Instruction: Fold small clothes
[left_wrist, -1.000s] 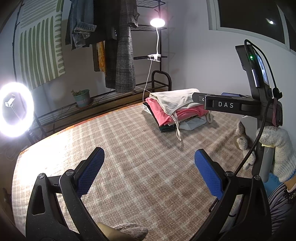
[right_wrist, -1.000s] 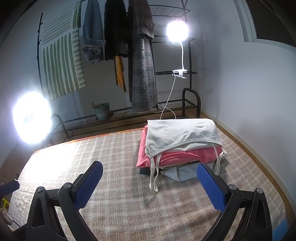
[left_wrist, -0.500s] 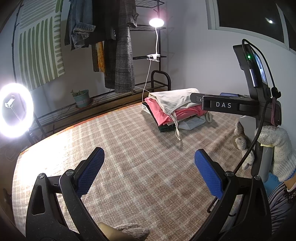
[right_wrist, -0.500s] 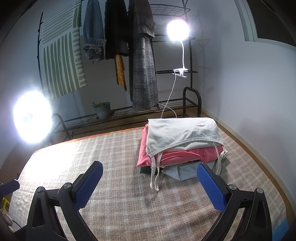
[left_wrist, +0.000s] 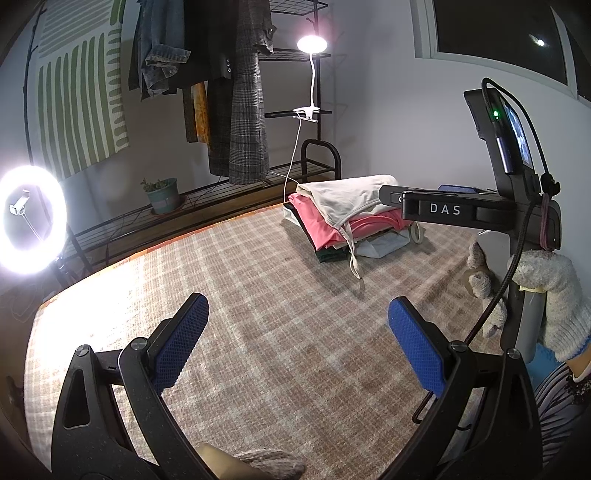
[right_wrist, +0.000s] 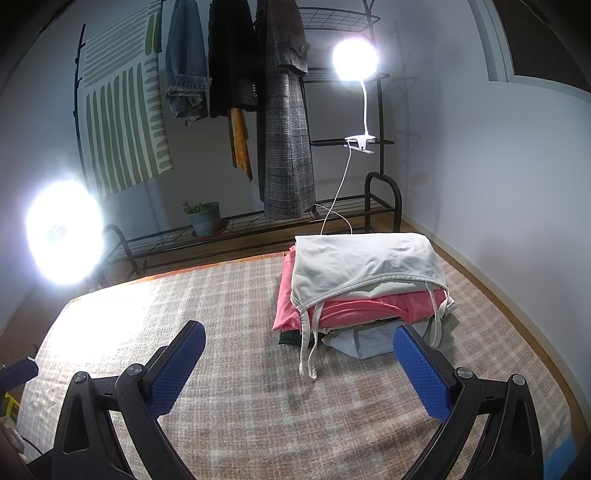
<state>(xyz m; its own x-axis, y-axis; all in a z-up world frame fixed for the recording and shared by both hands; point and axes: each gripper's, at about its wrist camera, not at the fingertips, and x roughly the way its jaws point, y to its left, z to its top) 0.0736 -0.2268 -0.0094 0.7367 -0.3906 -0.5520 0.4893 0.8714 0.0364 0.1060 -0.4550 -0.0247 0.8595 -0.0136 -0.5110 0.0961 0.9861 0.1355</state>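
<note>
Here the left gripper hangs with fingers spread wide and empty over the checked bed cover, barely shifted over the last second. The right gripper, equally wide and empty, has edged closer to the stack of clothes near the bed's far right corner, suggesting a pick-up comes next.

Left gripper: jaws spread wide, empty.
Right gripper: jaws wide apart, empty, held in a gloved hand.

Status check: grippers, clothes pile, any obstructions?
Left gripper open, empty. Right gripper open, empty. Clothes pile stacked, straps dangling. Nothing blocking.
</note>
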